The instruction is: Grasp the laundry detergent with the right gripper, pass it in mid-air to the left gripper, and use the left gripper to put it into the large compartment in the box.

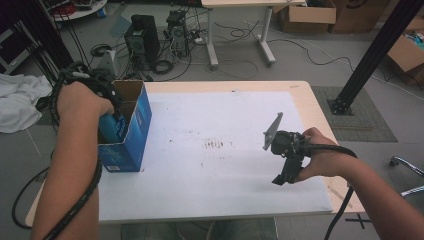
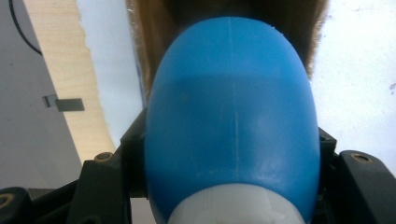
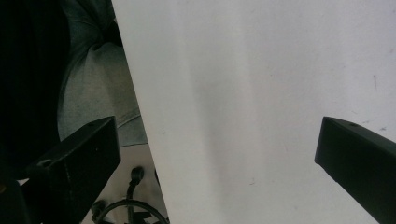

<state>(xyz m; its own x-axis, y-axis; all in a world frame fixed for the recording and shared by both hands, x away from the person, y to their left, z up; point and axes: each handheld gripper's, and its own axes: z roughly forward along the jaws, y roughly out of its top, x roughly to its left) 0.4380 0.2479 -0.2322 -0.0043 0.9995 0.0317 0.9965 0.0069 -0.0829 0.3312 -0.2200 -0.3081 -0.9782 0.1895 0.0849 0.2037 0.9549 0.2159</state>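
A blue bottle with a white cap fills the left gripper view, base pointing away. My left gripper is shut on it, one black jaw on each side. In the high view that gripper holds the bottle at the open top of an upright blue cardboard box at the table's left edge. The box's brown inner walls show just beyond the bottle. My right gripper hovers over the white sheet at the front right. Its jaws stand open with nothing between them.
The wooden table carries the white sheet, which has small dark marks at its middle. On the floor behind are computer towers, cables and cardboard boxes. A black post rises at the right. White cloth lies at the left.
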